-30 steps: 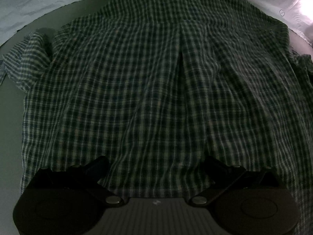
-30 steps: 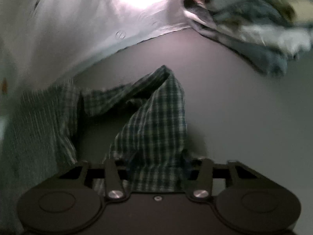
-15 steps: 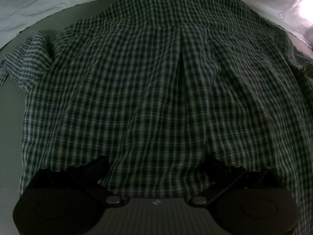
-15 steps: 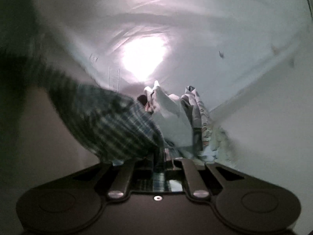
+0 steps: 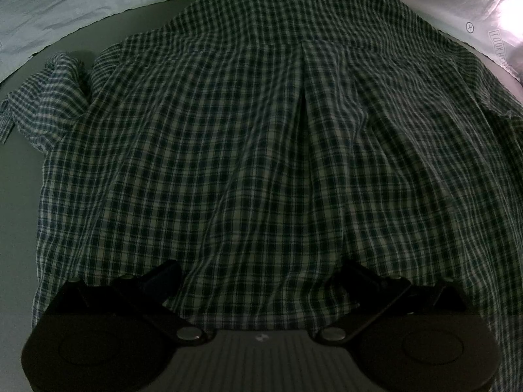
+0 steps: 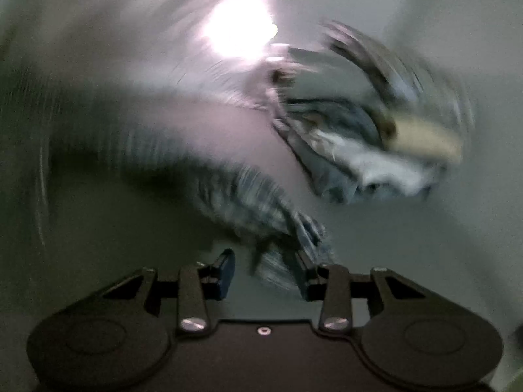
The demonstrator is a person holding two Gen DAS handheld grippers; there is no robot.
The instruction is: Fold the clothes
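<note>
A dark green and white checked shirt (image 5: 261, 130) lies spread back-up on the grey table (image 5: 19, 196). My left gripper (image 5: 261, 277) hovers over its near hem, open wide, with the cloth under it and nothing pinched. One sleeve (image 5: 49, 98) is bunched at the shirt's left side. In the blurred right wrist view the other sleeve (image 6: 235, 189) trails away to the left. Its end lies between the fingers of my right gripper (image 6: 264, 277) against the right finger (image 6: 305, 281), with a gap on the left side. Those jaws are opening.
A heap of other clothes (image 6: 376, 150), blue, white and tan, lies on the table beyond the right gripper. A white crinkled sheet (image 5: 65, 6) borders the table's far edge, with a bright glare (image 6: 238, 32) on it. Bare grey table (image 6: 408, 261) shows on the right.
The right gripper swung sideways with the sleeve pinched, then its jaws parted and the sleeve end came loose. The left gripper and the shirt body stayed put.
</note>
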